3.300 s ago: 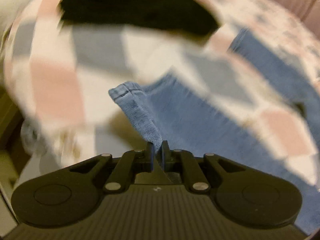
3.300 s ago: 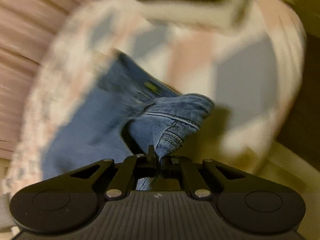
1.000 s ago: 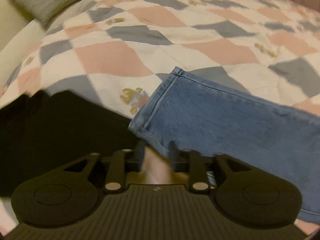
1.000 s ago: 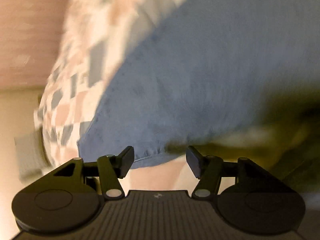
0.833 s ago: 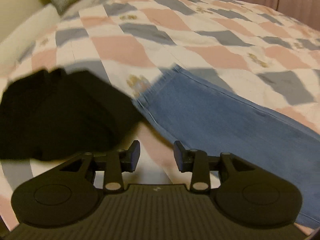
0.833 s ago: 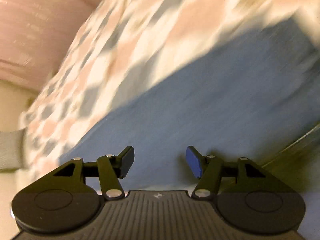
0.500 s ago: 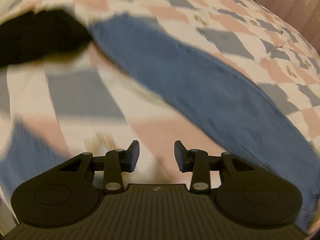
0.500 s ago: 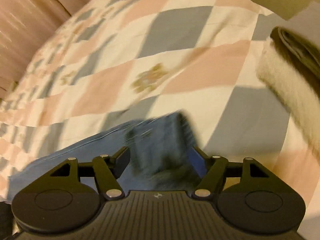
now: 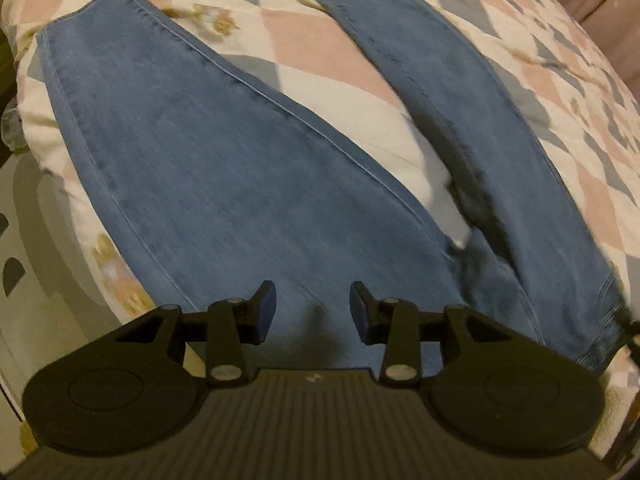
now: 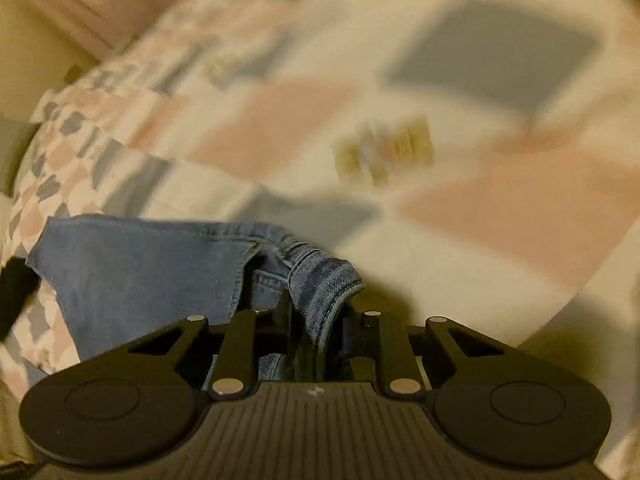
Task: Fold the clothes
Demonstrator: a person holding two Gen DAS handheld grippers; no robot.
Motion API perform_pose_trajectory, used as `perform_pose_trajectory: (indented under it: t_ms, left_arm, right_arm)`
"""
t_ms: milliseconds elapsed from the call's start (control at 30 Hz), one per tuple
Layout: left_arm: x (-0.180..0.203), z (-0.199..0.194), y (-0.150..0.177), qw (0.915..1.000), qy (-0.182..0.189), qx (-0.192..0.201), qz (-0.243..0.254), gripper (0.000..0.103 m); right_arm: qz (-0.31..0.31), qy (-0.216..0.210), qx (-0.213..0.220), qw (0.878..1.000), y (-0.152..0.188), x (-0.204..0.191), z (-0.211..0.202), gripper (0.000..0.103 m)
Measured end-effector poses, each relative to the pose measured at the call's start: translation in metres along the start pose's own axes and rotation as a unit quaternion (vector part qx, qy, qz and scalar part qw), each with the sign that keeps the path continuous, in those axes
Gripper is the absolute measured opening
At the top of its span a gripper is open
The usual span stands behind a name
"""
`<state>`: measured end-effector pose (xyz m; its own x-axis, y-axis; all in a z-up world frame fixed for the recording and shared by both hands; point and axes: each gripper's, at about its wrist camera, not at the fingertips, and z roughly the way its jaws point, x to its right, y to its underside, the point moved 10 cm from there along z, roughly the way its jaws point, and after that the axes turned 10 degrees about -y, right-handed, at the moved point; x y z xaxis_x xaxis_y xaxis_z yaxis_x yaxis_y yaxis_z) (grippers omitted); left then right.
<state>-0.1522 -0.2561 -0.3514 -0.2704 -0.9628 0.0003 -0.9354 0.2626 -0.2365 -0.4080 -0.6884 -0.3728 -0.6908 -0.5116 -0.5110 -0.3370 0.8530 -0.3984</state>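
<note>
Blue jeans (image 9: 224,168) lie flat on the checked quilt (image 9: 328,56), both legs spread apart and running away from me. In the left wrist view my left gripper (image 9: 313,311) hovers open just over the near leg's upper part, with nothing between its fingers. In the right wrist view, which is blurred by motion, my right gripper (image 10: 316,326) is shut on a bunched fold of the jeans' waistband (image 10: 324,280). The rest of the denim (image 10: 148,272) trails off to the left.
The bed's edge and a patterned grey floor mat (image 9: 36,248) lie at the left of the left wrist view. A pink curtain (image 9: 608,12) hangs past the far side. A dark garment (image 10: 12,292) shows at the left edge of the right wrist view.
Both grippers were open over the jeans a second ago. The left has swung over the near leg and stays open. The right has reached the waistband and shut on it.
</note>
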Motion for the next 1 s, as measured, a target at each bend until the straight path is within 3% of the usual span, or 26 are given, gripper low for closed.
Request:
perform_pose_trajectory:
  t_ms: [100, 200, 267, 333, 400, 500, 633, 700, 800, 833, 933, 1000]
  left_arm:
    - [0.023, 0.004, 0.021, 0.9997, 0.016, -0.007, 0.016, 0.038]
    - [0.045, 0.015, 0.043, 0.9986, 0.014, -0.019, 0.046, 0.038]
    - [0.050, 0.018, 0.054, 0.9977, 0.005, -0.024, 0.063, 0.038]
    - [0.050, 0.017, 0.062, 0.9974, 0.002, -0.024, 0.068, 0.039]
    - [0.044, 0.016, 0.064, 0.9980, 0.002, -0.025, 0.058, 0.039]
    - [0.036, 0.016, 0.067, 0.9985, 0.001, -0.024, 0.049, 0.039]
    - [0.037, 0.022, 0.074, 0.9974, 0.003, -0.023, 0.068, 0.039]
    - [0.039, 0.029, 0.081, 0.9948, -0.001, -0.016, 0.100, 0.041]
    - [0.040, 0.036, 0.094, 0.9884, -0.005, -0.009, 0.152, 0.043]
    - [0.039, 0.033, 0.098, 0.9862, -0.004, -0.005, 0.165, 0.043]
    - [0.029, 0.020, 0.109, 0.9820, -0.008, -0.011, 0.188, 0.043]
    - [0.018, 0.005, 0.115, 0.9802, -0.011, -0.014, 0.197, 0.043]
  right_arm:
    - [0.036, 0.031, -0.013, 0.999, -0.001, 0.038, 0.009, 0.020]
    - [0.089, 0.061, -0.038, 0.993, 0.002, 0.083, 0.025, 0.028]
    - [0.104, 0.068, -0.041, 0.991, -0.004, 0.085, 0.020, 0.052]
    - [0.068, 0.091, -0.025, 0.993, -0.008, 0.073, 0.000, 0.067]
    - [0.007, 0.102, -0.012, 0.995, 0.000, 0.051, -0.024, 0.067]
    - [-0.088, 0.042, -0.031, 0.995, 0.041, 0.002, -0.043, 0.065]
    - [-0.205, -0.016, -0.100, 0.973, 0.133, -0.051, -0.041, 0.061]
    - [-0.260, -0.008, -0.137, 0.956, 0.180, -0.059, -0.034, 0.061]
    - [-0.318, 0.068, -0.204, 0.923, 0.242, -0.037, -0.026, 0.063]
    - [-0.302, 0.083, -0.209, 0.926, 0.250, -0.030, -0.030, 0.064]
    - [-0.203, 0.105, -0.196, 0.954, 0.258, -0.013, -0.050, 0.067]
    - [-0.168, 0.122, -0.183, 0.961, 0.256, -0.019, -0.064, 0.067]
